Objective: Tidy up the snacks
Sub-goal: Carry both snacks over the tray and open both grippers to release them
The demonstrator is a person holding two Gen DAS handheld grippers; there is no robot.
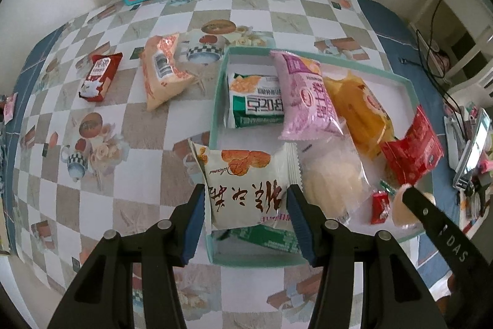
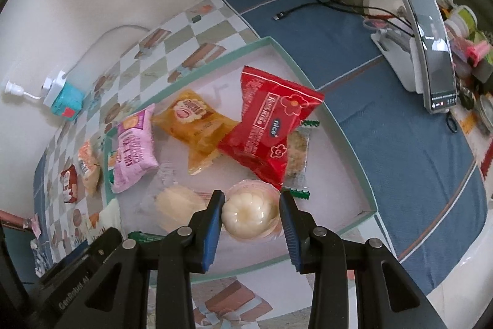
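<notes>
Currently the left gripper (image 1: 246, 207) grasps a white pastry packet (image 1: 246, 187) over the near-left corner of the teal box (image 1: 219, 88). Right gripper (image 2: 251, 213) has its pads spread around a jelly cup (image 2: 249, 213) inside the box; contact unclear. Red snack bag (image 2: 271, 128) at 12 o'clock of the cup; two packets (image 1: 163, 70) on the checkered tablecloth (image 1: 92, 175) at 10 o'clock.

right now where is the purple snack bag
The purple snack bag lies inside the box, between the green packet on its left and the orange bag on its right in the left wrist view.
</notes>
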